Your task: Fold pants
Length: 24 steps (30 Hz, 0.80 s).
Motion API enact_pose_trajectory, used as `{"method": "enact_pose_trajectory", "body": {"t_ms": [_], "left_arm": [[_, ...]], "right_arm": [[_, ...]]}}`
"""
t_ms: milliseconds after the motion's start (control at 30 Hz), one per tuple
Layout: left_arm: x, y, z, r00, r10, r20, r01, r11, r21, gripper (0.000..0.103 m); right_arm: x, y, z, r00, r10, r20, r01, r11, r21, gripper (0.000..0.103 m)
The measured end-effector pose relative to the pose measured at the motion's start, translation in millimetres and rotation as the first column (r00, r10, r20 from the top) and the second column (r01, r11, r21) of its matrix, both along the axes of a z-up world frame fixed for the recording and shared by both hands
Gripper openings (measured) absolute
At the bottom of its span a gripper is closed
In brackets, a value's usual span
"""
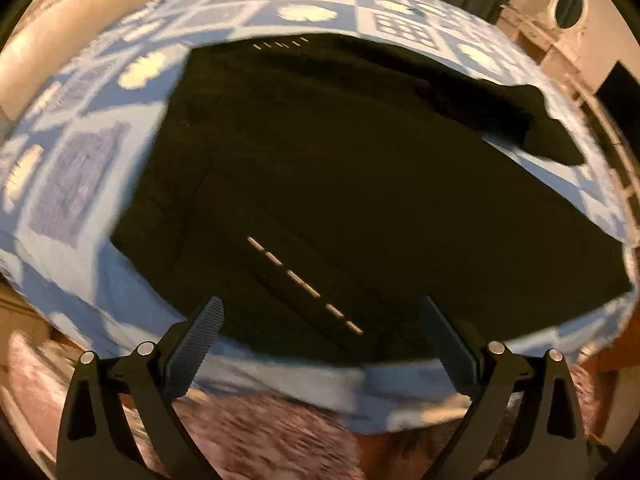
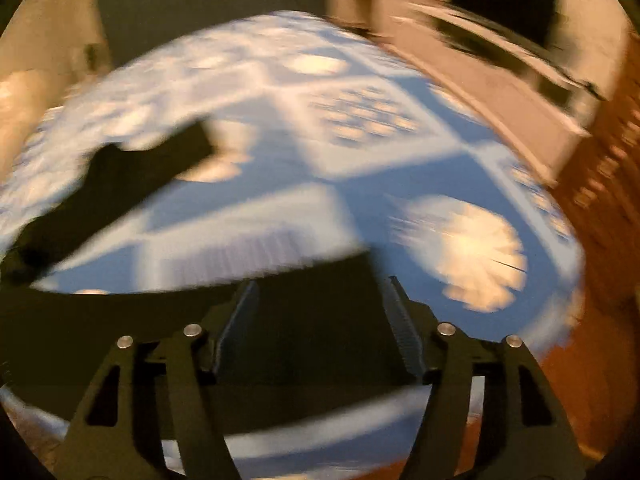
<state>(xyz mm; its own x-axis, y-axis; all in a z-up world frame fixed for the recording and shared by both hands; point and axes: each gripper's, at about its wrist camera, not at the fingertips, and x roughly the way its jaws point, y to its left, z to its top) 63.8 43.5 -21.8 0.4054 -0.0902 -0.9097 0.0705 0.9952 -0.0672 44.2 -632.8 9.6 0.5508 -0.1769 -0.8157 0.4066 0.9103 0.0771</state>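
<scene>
Black soft-fabric pants [image 1: 340, 184] lie flat on the blue-and-white patterned bedsheet [image 1: 80, 184], spread ahead of the left gripper [image 1: 320, 308], whose fingers are open and empty. Right gripper [image 2: 320, 284] also open; black cloth lies under and between its ribbed pads [image 2: 404, 328], not pinched. Next fold: pinch both layers at the edge, lift low, lay over evenly. Matte, limp cloth with pale stitch dashes [image 1: 304, 284]; the right view is blurred.

Black angular tongs [image 1: 322, 300] [image 2: 320, 280] with silver round rivets and ribbed blue-grey finger pads [image 1: 196, 344].
</scene>
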Motion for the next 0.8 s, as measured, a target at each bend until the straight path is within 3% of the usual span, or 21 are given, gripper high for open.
{"method": "enact_pose_trajectory", "body": {"t_ms": [33,133,233,300,500,600,800], "left_arm": [[8.6,3.1,1.7,1.0,-0.004,-0.001,0.004,1.0,0.026,0.098],[39.3,23.5,5.6,1.0,-0.012,0.001,0.012,0.997,0.076,0.098],[76.9,57.7,15.6,0.998,-0.034,0.061,0.032,0.998,0.048,0.098],[111.7,86.3,20.3,0.993,-0.011,0.114,0.002,0.997,0.081,0.098],[203.7,163.0,-7.7,0.988,0.133,0.073,-0.134,0.991,0.016,0.097],[240.0,185.7,-24.8,0.981,0.186,0.063,-0.188,0.982,0.026,0.097],[281.3,183.2,-41.1,0.989,0.133,0.063,-0.125,0.986,-0.113,0.097]], "right_arm": [[10.8,14.6,4.5,0.999,0.041,0.02,-0.042,0.999,0.026,0.076],[50.4,66.8,15.0,0.986,0.158,0.057,-0.163,0.983,0.088,0.077],[87.0,119.3,19.0,0.962,0.265,0.068,-0.272,0.954,0.125,0.078],[108.9,160.5,17.7,0.938,0.342,0.064,-0.347,0.929,0.125,0.079],[148.8,243.9,6.9,0.87,0.492,0.046,-0.494,0.863,0.109,0.084],[165.5,267.4,-4.7,0.852,0.523,0.025,-0.522,0.845,0.111,0.084],[191.5,289.9,-23.8,0.839,0.544,0.011,-0.539,0.828,0.156,0.084]]}}
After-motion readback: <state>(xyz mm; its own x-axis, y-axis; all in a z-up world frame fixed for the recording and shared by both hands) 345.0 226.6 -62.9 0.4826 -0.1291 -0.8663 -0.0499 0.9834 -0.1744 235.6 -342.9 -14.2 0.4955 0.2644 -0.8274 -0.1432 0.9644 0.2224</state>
